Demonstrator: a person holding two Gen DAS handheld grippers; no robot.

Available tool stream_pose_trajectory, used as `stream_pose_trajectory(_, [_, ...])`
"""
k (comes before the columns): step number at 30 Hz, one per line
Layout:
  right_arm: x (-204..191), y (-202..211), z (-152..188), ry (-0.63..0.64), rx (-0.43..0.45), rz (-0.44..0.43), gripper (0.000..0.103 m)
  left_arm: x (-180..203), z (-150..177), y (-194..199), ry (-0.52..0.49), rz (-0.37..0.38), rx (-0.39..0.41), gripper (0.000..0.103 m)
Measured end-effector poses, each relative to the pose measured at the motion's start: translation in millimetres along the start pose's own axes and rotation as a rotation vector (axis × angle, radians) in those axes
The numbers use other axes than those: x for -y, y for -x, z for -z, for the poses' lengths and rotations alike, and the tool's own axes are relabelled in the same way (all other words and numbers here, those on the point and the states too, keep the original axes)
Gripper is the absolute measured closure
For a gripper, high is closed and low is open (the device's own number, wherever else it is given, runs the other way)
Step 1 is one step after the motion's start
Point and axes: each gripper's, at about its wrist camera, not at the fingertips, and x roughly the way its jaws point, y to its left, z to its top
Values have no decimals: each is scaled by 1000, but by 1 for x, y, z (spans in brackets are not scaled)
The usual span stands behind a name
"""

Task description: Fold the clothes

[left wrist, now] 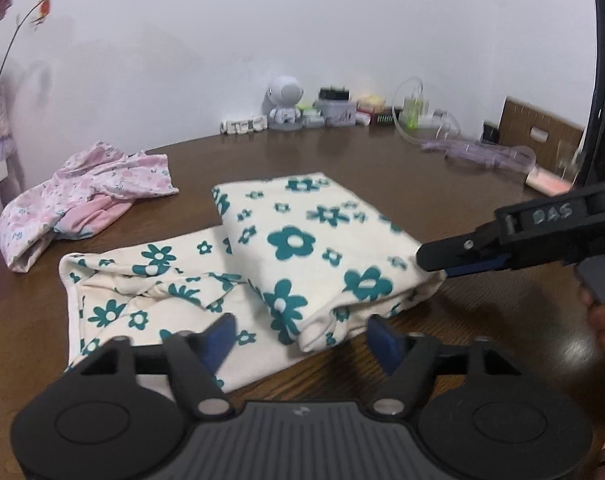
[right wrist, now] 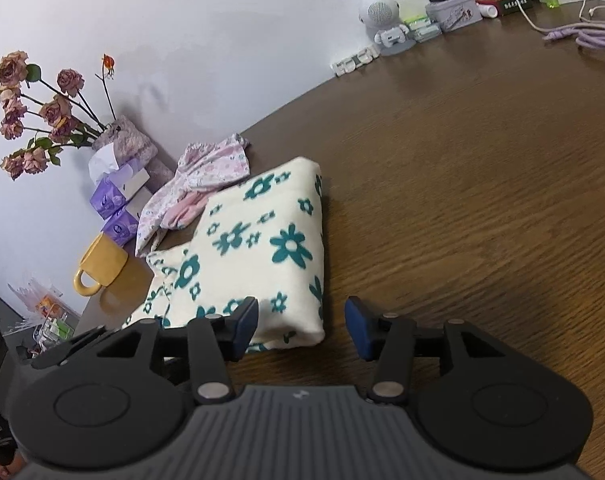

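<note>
Left gripper (left wrist: 300,340) gapes empty over the half-folded floral cloth (left wrist: 302,240); right gripper (right wrist: 302,322) open, gripping nothing — best to square edges before pinching the next fold.

Left camera sits low over the table (left wrist: 362,152), close in, looking down across the flowered cloth (left wrist: 302,240) toward the wall. Right camera comes in from the cloth's other end, tilted, just as near. Both catch that cloth (right wrist: 262,240), the pink garment (left wrist: 90,192) and the little white figure (right wrist: 382,20) by the wall.
</note>
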Motion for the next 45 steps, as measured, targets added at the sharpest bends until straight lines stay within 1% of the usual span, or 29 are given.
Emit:
stream_pose_trajectory(3, [-1, 2, -9, 7, 19, 4, 51, -15, -12, 9, 106, 33, 46, 12])
stream_pose_trajectory(7, [-7, -9, -26, 30, 28, 3, 51, -30, -33, -10, 253, 74, 24, 15])
stream_pose_trajectory(8, [-7, -14, -30, 29, 25, 5, 51, -31, -36, -16, 267, 75, 14, 19])
stream_pose_trajectory(9, [-8, -19, -33, 28, 22, 8, 51, -31, -39, -23, 277, 74, 5, 28])
stream_pose_trajectory(10, [-8, -24, -34, 24, 17, 10, 51, -31, -40, -29, 292, 76, -5, 32])
stream_pose_trajectory(12, [-6, -32, -37, 9, 8, 9, 52, -32, -39, -40, 326, 89, -20, 47])
stream_pose_trajectory(15, [-2, -44, -33, -17, -24, -23, 71, -32, -36, -46, 328, 100, -19, 49])
stream_pose_trajectory(16, [-3, -44, -32, -9, -25, -23, 73, -32, -35, -47, 326, 104, -19, 49])
stream_pose_trajectory(19, [-5, -45, -32, 13, -27, -21, 71, -40, -36, -46, 355, 118, -22, 48])
stream_pose_trajectory(21, [0, -43, -37, -9, -29, -36, 67, -48, -37, -44, 397, 113, -13, 41])
stream_pose_trajectory(22, [3, -42, -41, -27, -22, -41, 65, -50, -38, -45, 406, 106, -8, 41])
stream_pose_trajectory(24, [5, -43, -47, -38, -12, -44, 65, -54, -39, -46, 419, 93, 0, 45])
stream_pose_trajectory(25, [5, -47, -49, -38, -21, -44, 65, -54, -39, -48, 421, 97, -7, 50])
stream_pose_trajectory(26, [6, -51, -51, -38, -31, -43, 65, -52, -37, -51, 422, 106, -22, 62])
stream_pose_trajectory(27, [6, -54, -52, -38, -40, -43, 65, -50, -37, -52, 414, 101, -25, 62])
stream_pose_trajectory(28, [6, -58, -52, -38, -53, -48, 76, -47, -37, -52, 402, 92, -23, 62])
stream_pose_trajectory(31, [4, -60, -54, -22, -67, -53, 76, -50, -41, -49, 410, 73, -15, 58])
stream_pose_trajectory(33, [5, -58, -61, -6, -70, -60, 71, -55, -47, -50, 418, 48, 9, 42])
stream_pose_trajectory(34, [6, -59, -66, 5, -66, -55, 61, -57, -50, -52, 424, 38, 15, 40])
stream_pose_trajectory(35, [7, -63, -70, 6, -68, -51, 58, -59, -52, -56, 429, 39, 8, 40])
stream_pose_trajectory(37, [9, -71, -77, 8, -72, -43, 60, -61, -53, -65, 440, 49, -12, 46])
stream_pose_trajectory(38, [10, -75, -81, 8, -74, -40, 62, -61, -52, -70, 439, 66, -31, 61])
stream_pose_trajectory(39, [12, -80, -80, 0, -91, -59, 77, -59, -51, -72, 429, 73, -39, 63])
stream_pose_trajectory(40, [13, -84, -80, -8, -107, -77, 79, -57, -50, -74, 418, 76, -44, 63])
stream_pose_trajectory(41, [13, -84, -79, 3, -104, -76, 79, -58, -52, -74, 415, 77, -42, 62])
stream_pose_trajectory(42, [13, -84, -82, 6, -103, -81, 78, -60, -55, -75, 422, 66, -32, 56])
stream_pose_trajectory(43, [13, -84, -85, 10, -102, -85, 74, -62, -58, -76, 431, 52, -21, 50])
stream_pose_trajectory(44, [13, -84, -88, 13, -100, -89, 70, -64, -61, -77, 439, 39, -10, 37])
stream_pose_trajectory(45, [14, -85, -92, 13, -91, -82, 62, -66, -65, -78, 448, 25, 1, 35])
